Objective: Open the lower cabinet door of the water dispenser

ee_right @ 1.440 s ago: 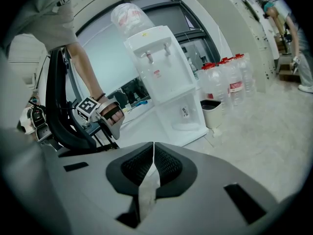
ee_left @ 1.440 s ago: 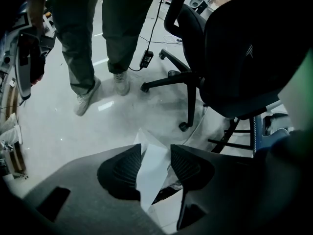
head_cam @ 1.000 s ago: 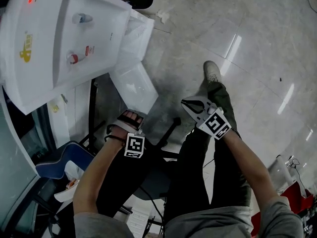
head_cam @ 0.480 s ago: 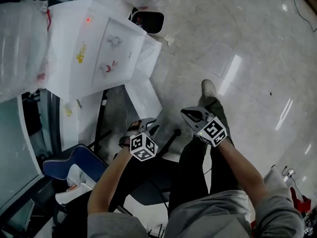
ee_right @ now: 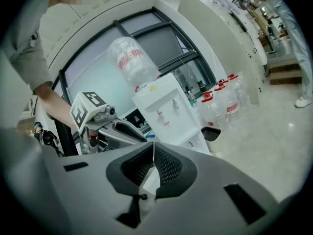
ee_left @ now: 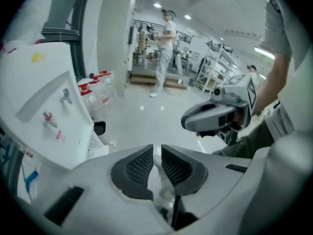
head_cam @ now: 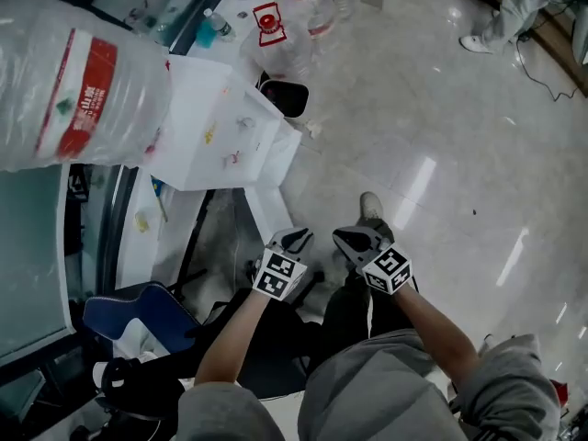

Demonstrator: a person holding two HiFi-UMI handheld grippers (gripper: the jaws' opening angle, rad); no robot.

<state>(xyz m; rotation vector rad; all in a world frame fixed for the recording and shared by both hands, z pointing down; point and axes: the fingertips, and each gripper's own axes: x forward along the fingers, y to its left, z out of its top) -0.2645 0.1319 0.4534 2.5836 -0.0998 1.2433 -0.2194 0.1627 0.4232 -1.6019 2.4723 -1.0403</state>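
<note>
The white water dispenser (head_cam: 216, 127) stands at the upper left of the head view, with a large bottle (head_cam: 83, 90) on top. Its lower cabinet door (head_cam: 268, 211) hangs swung out toward me. My left gripper (head_cam: 296, 240) is raised in the air just short of the door's edge. Its jaws are closing to a narrow gap with nothing between them (ee_left: 157, 148). Beside it on the right, my right gripper (head_cam: 352, 240) is shut on nothing (ee_right: 153, 148). The right gripper view shows the dispenser (ee_right: 168, 111) ahead and the left gripper (ee_right: 107, 126) at its left.
Spare water bottles (head_cam: 294, 16) and a black bin (head_cam: 285, 96) stand behind the dispenser. A blue chair (head_cam: 138, 315) sits low at the left, next to a glass partition. My foot (head_cam: 370, 207) rests on the glossy floor. A person (ee_left: 164, 58) stands far off.
Both grippers have risen away from the open door and the floor. The left one has rolled over and its jaws have narrowed. The head view has pulled up and back.
</note>
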